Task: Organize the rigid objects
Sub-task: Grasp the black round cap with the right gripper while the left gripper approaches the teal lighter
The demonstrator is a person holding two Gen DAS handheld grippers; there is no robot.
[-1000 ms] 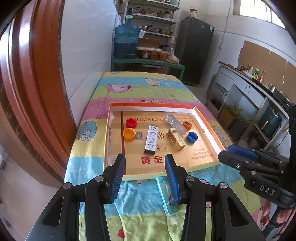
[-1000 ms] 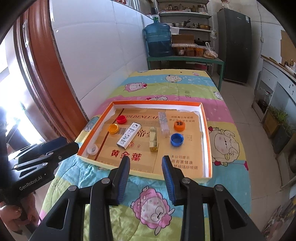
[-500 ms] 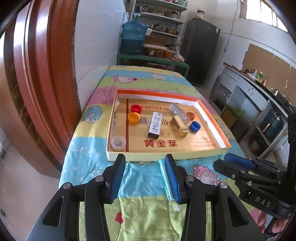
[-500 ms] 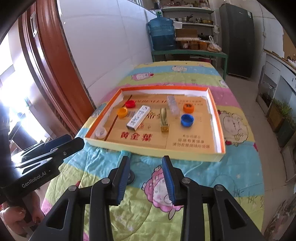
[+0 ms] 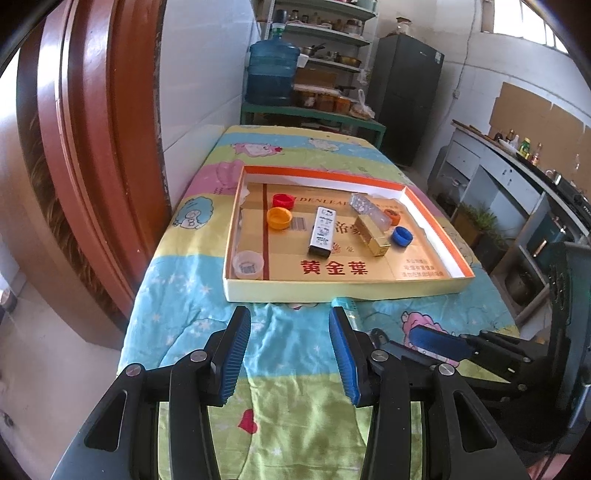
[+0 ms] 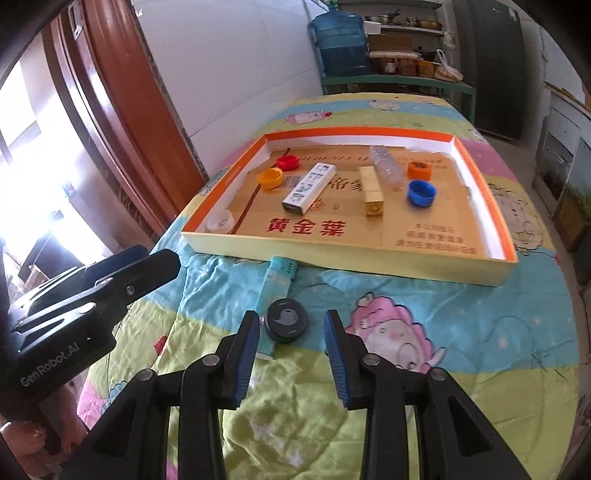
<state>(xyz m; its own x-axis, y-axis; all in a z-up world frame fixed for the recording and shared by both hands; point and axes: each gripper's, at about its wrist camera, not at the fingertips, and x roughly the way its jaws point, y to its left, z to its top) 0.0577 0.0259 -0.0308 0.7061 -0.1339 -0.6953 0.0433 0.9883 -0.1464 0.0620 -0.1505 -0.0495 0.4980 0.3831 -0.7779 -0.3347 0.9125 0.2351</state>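
on the quilt point(image 6: 461, 332), round black tin point(image 6: 287, 319), teal box point(image 6: 275, 291) beside it

Blue water jug point(image 5: 272, 74), black fridge point(image 5: 406, 96), shelves point(image 5: 325, 33).

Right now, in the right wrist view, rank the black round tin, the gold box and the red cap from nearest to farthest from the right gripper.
1. Black round tin: on the blanket, just ahead of the right gripper.
2. Gold box: mid-tray, right of centre.
3. Red cap: far-left corner of the tray.
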